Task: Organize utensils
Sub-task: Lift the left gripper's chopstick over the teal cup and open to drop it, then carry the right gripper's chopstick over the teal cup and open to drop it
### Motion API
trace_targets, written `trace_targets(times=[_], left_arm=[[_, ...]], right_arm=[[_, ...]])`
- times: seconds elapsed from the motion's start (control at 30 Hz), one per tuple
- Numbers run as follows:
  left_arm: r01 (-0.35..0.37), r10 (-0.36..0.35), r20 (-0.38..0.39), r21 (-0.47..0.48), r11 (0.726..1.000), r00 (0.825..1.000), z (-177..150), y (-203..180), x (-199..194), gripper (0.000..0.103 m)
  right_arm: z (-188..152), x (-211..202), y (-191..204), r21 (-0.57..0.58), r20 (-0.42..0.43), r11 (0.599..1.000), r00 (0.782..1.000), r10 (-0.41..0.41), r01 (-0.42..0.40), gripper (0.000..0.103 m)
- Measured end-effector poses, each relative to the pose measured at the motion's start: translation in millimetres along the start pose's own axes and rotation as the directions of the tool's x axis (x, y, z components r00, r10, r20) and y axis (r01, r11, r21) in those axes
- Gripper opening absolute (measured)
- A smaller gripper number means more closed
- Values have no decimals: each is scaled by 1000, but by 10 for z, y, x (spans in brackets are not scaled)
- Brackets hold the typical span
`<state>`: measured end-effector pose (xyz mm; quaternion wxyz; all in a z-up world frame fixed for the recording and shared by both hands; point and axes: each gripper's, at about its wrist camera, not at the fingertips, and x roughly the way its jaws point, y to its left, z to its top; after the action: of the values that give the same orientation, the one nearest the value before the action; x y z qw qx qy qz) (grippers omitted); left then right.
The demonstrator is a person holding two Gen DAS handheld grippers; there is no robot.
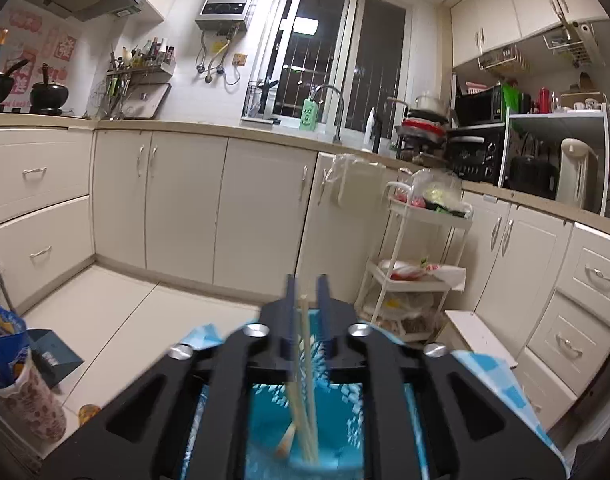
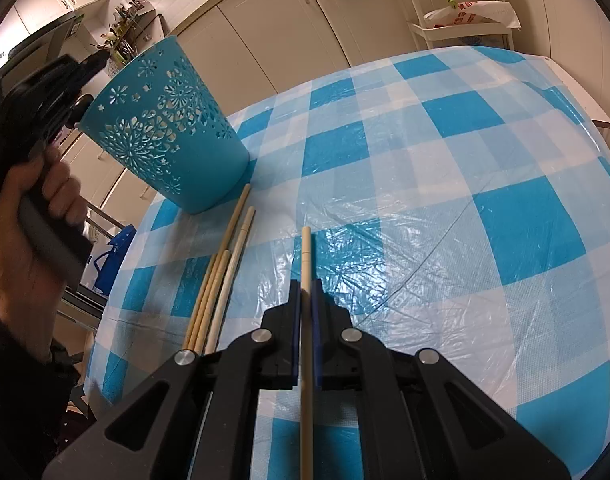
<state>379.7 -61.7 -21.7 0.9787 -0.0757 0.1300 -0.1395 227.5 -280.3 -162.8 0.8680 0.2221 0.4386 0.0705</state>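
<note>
Since the blue holder (image 2: 165, 128) on the checked tabletop (image 2: 445, 168) is light, thin plastic that tips easily, I go gently: my left tongs (image 1: 307, 292) stand slightly apart over it, chopsticks (image 1: 305, 380) dropped inside. My right tongs (image 2: 305, 292) pinch one stiff, slippery chopstick (image 2: 306, 256) mid-shaft, beside the holder; three more (image 2: 221, 280) lie nearer it.

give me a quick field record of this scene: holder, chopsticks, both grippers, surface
holder: teal cutout bin, upright on the table's left side, chopsticks already inside it
loose chopsticks: a few lying beside the bin
left gripper: above the bin, jaws slightly apart, a chopstick between them, not clearly pressed
right gripper: shut on a single chopstick
surface: blue and white checked tablecloth under clear plastic
</note>
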Motion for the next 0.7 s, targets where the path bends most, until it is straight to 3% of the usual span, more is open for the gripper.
trace_targets(times=[0.07, 0.3, 0.47, 0.7], left_arm=[[-18, 18, 11, -2, 1000, 1000, 1, 33, -147, 42], [-59, 60, 81, -13, 998, 995, -30, 168, -771, 61], [-95, 95, 40, -6, 996, 995, -233, 213, -1125, 82], [-122, 121, -59, -27, 992, 991, -632, 302, -1481, 89]], right_arm=[[-1, 2, 1, 1, 0, 1000, 1000, 1, -1, 6], [0, -11, 2, 4, 3, 1000, 1000, 5, -5, 6], [3, -81, -3, 3, 38, 999, 999, 38, -38, 6], [-11, -295, -2, -7, 133, 992, 983, 126, -126, 6]])
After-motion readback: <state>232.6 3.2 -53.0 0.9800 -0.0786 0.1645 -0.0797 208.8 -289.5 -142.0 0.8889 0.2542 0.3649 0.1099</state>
